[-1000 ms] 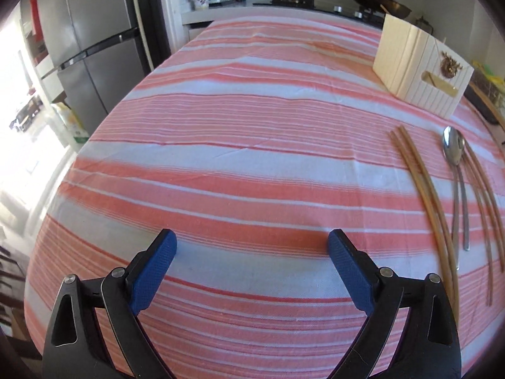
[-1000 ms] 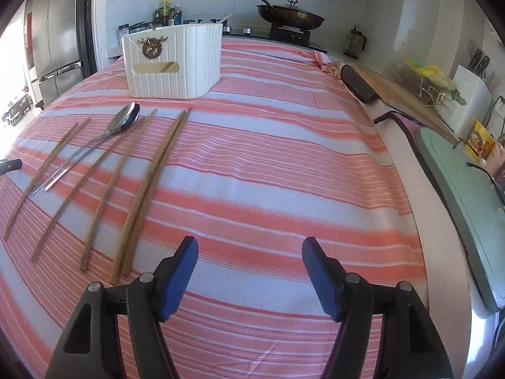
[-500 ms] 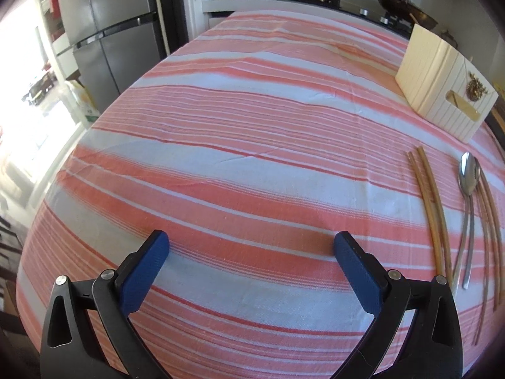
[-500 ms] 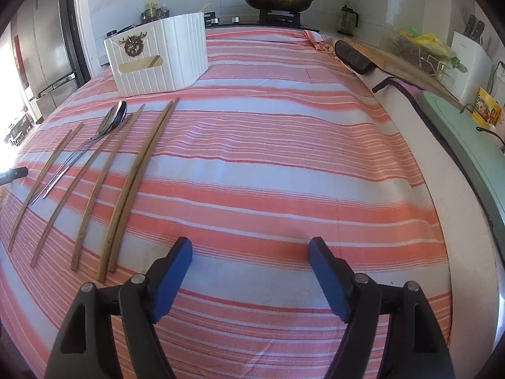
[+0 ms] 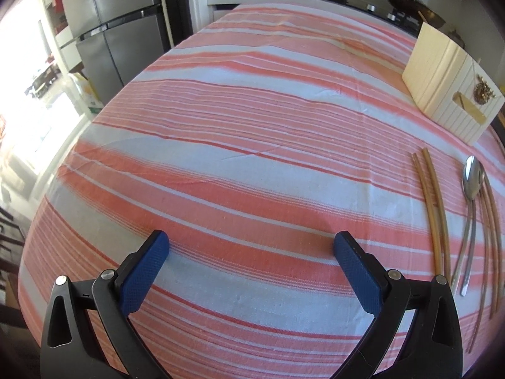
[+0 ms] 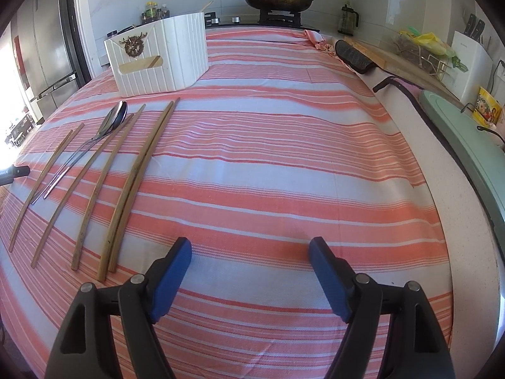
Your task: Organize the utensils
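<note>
2 metal spoons lie among wooden chopsticks on striped worktop, near white ribbed box. No legible writing. Left tool, right tool wide, empty; both views shifted slightly since earlier.

the left hand-held gripper hangs above the worktop with its two blue-padded fingers spread wide and nothing between them. the right hand-held gripper sits in much the same pose, jaws parted wide and empty, its blue pads angled down toward the worktop. a dark tip of the left hand-held gripper pokes in at the left edge of the right wrist view.
</note>
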Motion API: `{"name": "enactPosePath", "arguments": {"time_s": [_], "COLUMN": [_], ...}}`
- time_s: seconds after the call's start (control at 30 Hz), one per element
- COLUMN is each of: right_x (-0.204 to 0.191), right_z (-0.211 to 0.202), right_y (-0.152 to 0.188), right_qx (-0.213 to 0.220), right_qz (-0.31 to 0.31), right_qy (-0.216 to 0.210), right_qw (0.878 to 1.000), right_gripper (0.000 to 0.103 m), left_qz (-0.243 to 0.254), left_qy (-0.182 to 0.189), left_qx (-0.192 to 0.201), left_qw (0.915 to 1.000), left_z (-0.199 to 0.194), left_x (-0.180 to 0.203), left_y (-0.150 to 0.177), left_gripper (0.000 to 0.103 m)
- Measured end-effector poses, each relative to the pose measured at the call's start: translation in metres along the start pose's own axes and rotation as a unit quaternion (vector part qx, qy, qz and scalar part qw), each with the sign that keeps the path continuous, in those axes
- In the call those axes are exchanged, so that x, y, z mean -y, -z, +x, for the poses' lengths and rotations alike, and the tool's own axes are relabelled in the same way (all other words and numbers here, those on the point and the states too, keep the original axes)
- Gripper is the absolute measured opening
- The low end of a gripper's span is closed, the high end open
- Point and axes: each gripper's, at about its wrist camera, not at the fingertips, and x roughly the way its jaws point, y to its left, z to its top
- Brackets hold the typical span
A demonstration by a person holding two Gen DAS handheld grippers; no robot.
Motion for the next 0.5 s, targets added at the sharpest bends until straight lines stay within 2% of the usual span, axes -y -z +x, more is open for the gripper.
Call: {"name": "enactPosePath", "arguments": {"time_s": [0.2,0.4,0.5], "right_x": [0.0,0.0,0.0], "right_z": [0.0,0.0,0.0], "right_y": [0.0,0.0,0.0], "right_qx": [0.0,0.0,0.0], "right_qz": [0.0,0.0,0.0], "right_qy": [0.0,0.0,0.0], "right_qw": [1.0,1.0,1.0], "right_gripper": [0.079,0.079,0.079], "left_qz": [-0.004,0.002,0.008], "left_qy": [-0.001,0.007,0.009], "left_qx": [0.008,-0.012,-0.006], "left_qw": [1.0,0.9999,0.9999], "left_z": [0.0,0.006,0.01], "left_x": [0.001,0.006,0.009], "left_y": [0.0,-0.011,-0.018], "left_gripper": [0.103,0.103,0.103]}}
